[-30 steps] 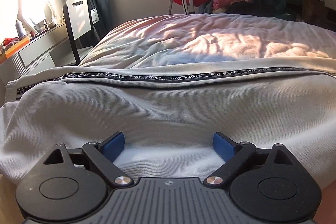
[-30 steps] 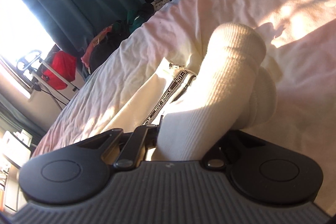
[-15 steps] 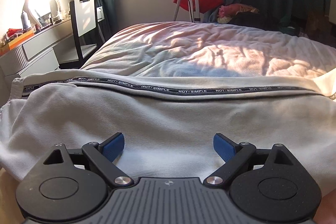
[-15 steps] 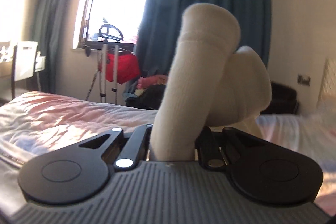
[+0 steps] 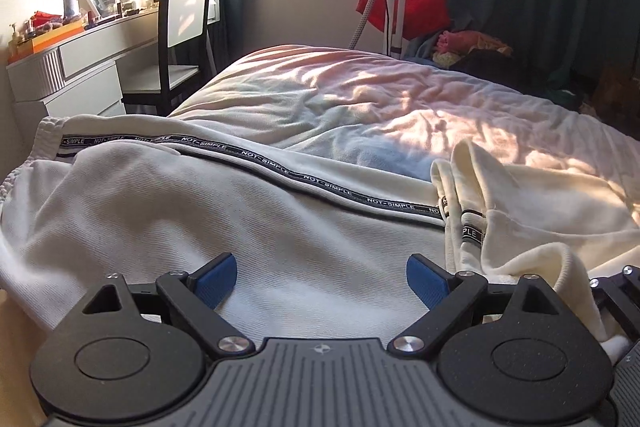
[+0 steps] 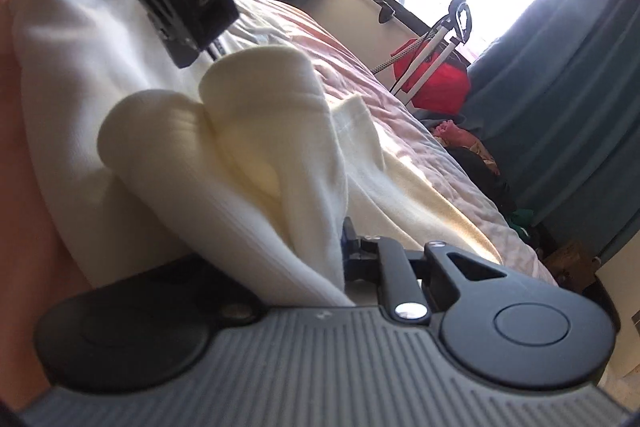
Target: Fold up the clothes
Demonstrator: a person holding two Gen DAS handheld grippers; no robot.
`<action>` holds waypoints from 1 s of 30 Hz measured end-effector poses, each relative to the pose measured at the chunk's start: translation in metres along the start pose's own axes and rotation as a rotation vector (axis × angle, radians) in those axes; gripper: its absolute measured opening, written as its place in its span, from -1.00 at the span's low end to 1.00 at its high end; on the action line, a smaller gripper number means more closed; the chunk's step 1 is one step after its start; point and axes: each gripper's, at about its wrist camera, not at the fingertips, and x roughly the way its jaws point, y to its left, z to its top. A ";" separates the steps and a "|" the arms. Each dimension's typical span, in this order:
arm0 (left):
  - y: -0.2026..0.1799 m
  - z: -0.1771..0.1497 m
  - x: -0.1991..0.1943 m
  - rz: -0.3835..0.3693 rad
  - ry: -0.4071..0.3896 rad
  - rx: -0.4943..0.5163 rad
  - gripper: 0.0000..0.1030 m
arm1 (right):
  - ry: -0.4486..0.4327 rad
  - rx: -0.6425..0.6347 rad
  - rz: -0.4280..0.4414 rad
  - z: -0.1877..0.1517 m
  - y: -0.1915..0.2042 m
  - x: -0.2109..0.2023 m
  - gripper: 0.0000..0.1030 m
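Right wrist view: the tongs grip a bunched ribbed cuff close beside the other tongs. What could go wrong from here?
1. The right tongs pinch only a thick bunch of the cream sweatshirt's ribbed cuff; it may slip out mid-fold.
2. The left tongs hang open over the sweatshirt body, pinning nothing, so pulling could drag the cloth.
3. Both tools sit close together; they might collide.

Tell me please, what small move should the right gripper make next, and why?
Probably lower and release. The right gripper is shut on a cuff of the cream garment, already carried beside the open left gripper, so the fold seems nearly laid.
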 end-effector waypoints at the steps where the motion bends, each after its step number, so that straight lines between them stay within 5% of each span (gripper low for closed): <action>1: 0.002 0.001 -0.001 -0.008 -0.008 -0.016 0.81 | -0.009 0.028 0.002 0.001 -0.005 -0.002 -0.73; 7: 0.014 0.007 -0.005 -0.063 -0.040 -0.105 0.81 | 0.047 0.148 0.133 0.014 -0.014 -0.013 -0.62; 9: 0.016 0.008 -0.008 -0.084 -0.049 -0.121 0.81 | 0.070 0.186 0.182 0.018 -0.015 -0.016 -0.44; 11: 0.015 0.008 -0.014 -0.107 -0.062 -0.122 0.81 | 0.092 0.234 0.237 0.022 -0.019 -0.021 0.09; 13: 0.014 0.007 -0.019 -0.129 -0.075 -0.123 0.81 | 0.110 0.376 0.352 0.021 -0.038 -0.037 0.37; 17: 0.008 0.004 -0.031 -0.191 -0.092 -0.102 0.81 | 0.106 0.618 0.448 0.008 -0.071 -0.074 0.39; 21: -0.014 -0.007 -0.038 -0.253 -0.103 -0.010 0.81 | 0.017 0.773 0.327 -0.005 -0.109 -0.096 0.38; 23: -0.027 -0.013 -0.040 -0.280 -0.108 0.045 0.81 | 0.000 0.789 0.212 -0.010 -0.125 -0.091 0.09; 26: -0.040 -0.021 -0.035 -0.276 -0.098 0.097 0.81 | 0.047 0.780 0.085 -0.019 -0.137 -0.067 -0.35; 30: -0.043 -0.027 -0.020 -0.237 -0.047 0.109 0.83 | 0.172 0.825 0.025 -0.043 -0.140 -0.034 -0.37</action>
